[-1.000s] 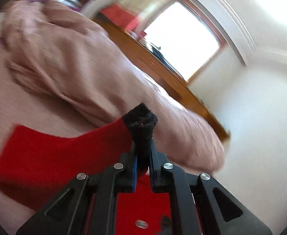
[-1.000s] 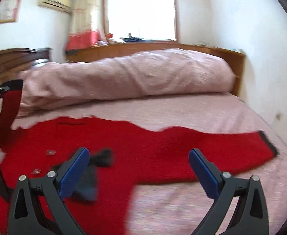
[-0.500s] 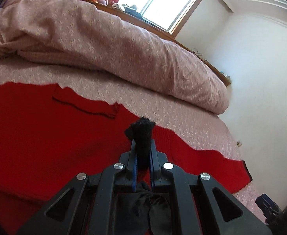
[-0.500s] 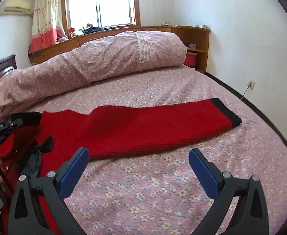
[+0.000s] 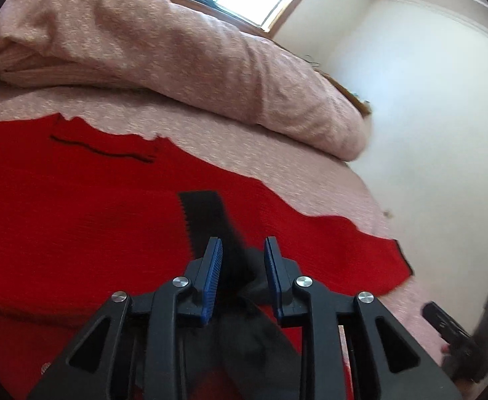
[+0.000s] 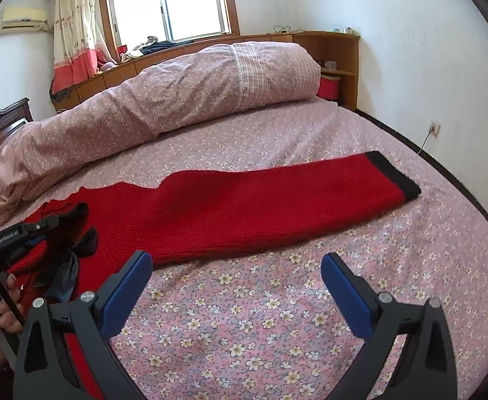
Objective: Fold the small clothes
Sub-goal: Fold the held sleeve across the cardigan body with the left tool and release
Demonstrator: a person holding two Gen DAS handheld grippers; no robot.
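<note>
The left gripper [image 5: 243,260] stands parted over the red sweater [image 5: 77,233], black cuff [image 5: 204,213] between its fingers; the right gripper [image 6: 237,276], spread wide, hovers beside the sleeve [image 6: 277,200].

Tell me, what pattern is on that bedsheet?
Pink bedsheet scattered with small white and yellow flowers, clearest in the right wrist view.

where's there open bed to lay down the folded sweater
Bare floral sheet lies under the open right gripper, between the red sleeve and the bed's near edge. A narrower strip runs between sleeve and rolled duvet. The left gripper side is crowded with sweater.
</note>
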